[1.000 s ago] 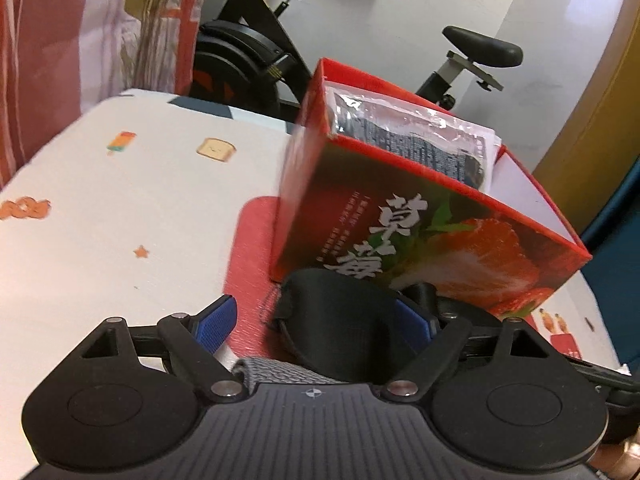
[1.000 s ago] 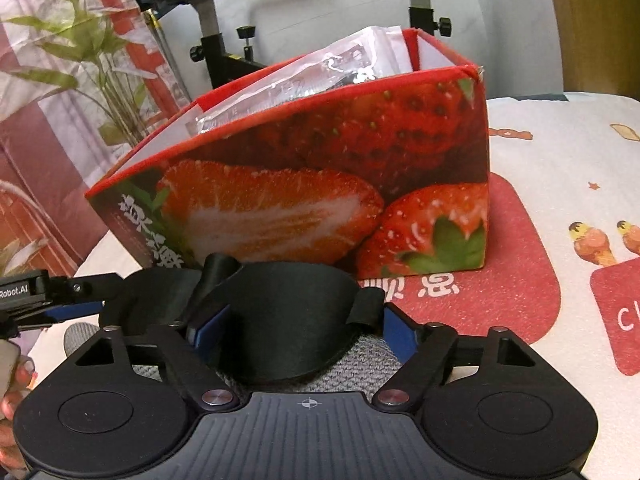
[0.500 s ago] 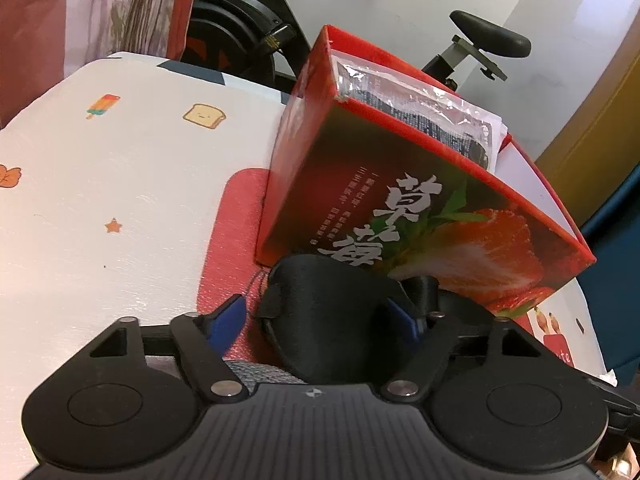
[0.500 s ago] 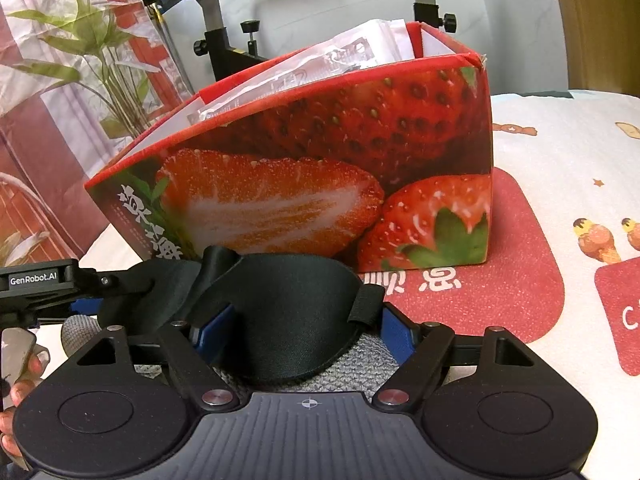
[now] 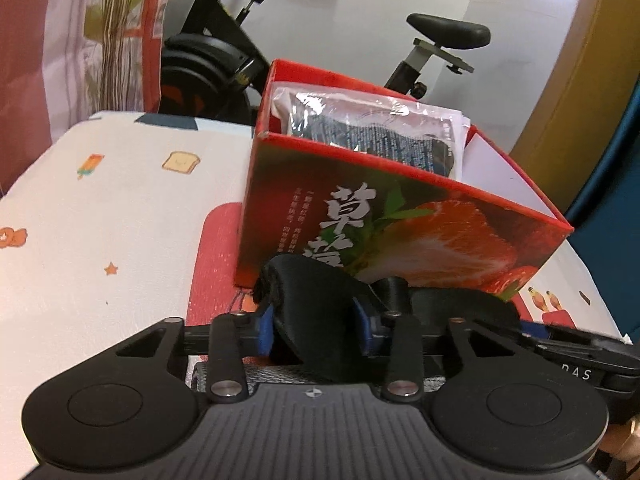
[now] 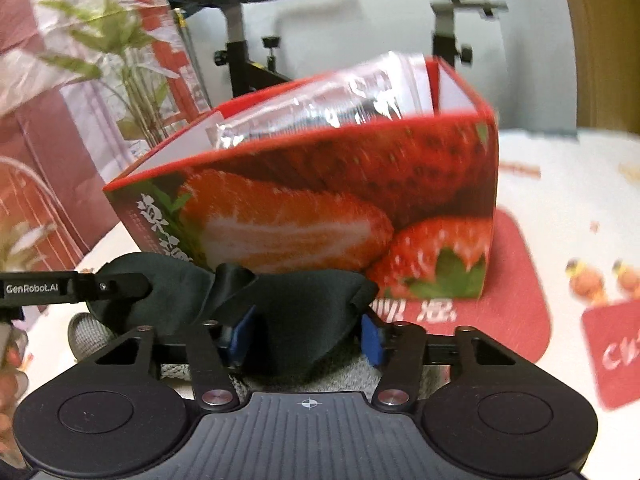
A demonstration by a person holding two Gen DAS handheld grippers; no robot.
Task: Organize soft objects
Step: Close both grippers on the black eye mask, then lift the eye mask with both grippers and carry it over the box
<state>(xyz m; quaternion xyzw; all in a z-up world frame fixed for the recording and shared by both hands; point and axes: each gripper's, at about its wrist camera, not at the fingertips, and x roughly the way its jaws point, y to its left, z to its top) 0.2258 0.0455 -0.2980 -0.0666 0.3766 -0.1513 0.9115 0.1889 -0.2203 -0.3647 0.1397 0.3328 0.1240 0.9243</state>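
Observation:
A black soft eye mask [image 5: 316, 312] is held at one end between the blue pads of my left gripper [image 5: 318, 326], which is shut on it. Its other end [image 6: 296, 320] sits between the pads of my right gripper [image 6: 306, 338], also shut on it. The mask hangs just in front of a red strawberry-print box [image 5: 404, 236], also in the right wrist view [image 6: 320, 208]. The box holds a plastic-wrapped dark packet [image 5: 372, 136]. A grey knitted item [image 6: 86, 330] lies under the mask.
The box stands on a red mat [image 6: 516, 280] on a white cartoon-print tablecloth [image 5: 100, 216]. An exercise bike [image 5: 224, 60] stands behind the table. The left gripper's arm [image 6: 60, 288] shows at left in the right wrist view.
Both grippers have closed tighter on the eye mask and lifted it a little in front of the box. The right wrist view is now blurred by motion.

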